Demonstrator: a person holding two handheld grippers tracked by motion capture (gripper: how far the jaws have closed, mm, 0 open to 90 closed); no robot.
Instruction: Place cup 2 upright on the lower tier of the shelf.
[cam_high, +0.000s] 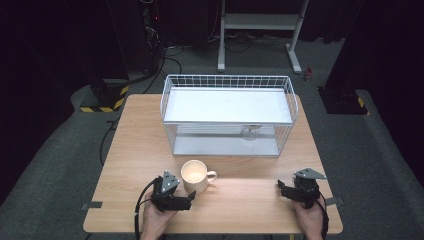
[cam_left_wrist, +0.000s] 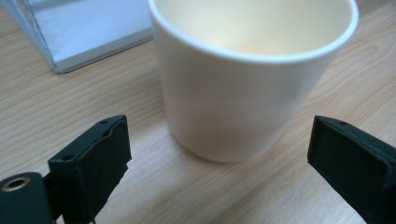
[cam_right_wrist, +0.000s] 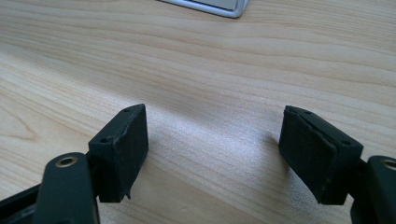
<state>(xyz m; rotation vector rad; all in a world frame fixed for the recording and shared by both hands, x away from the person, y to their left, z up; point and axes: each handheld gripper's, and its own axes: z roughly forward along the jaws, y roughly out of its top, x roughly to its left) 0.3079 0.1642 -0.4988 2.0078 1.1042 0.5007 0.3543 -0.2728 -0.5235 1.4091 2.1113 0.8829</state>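
Note:
A cream mug (cam_high: 195, 175) stands upright on the wooden table (cam_high: 250, 200), its handle pointing right in the high view. My left gripper (cam_high: 189, 199) sits just in front of it at the near left, held by a hand. In the left gripper view the mug (cam_left_wrist: 243, 84) stands close ahead, and the left gripper (cam_left_wrist: 219, 137) is open, its jaws wide to either side of the mug's base and clear of it. My right gripper (cam_high: 283, 188) rests at the near right, away from the mug. In its own view the right gripper (cam_right_wrist: 215, 135) is open over bare wood.
A white wire basket (cam_high: 167, 100) with a flat white shelf stands on the far half of the table, just behind the mug; a small round thing (cam_high: 250, 133) lies under the shelf. A white metal frame (cam_high: 260, 22) and cables are on the floor beyond.

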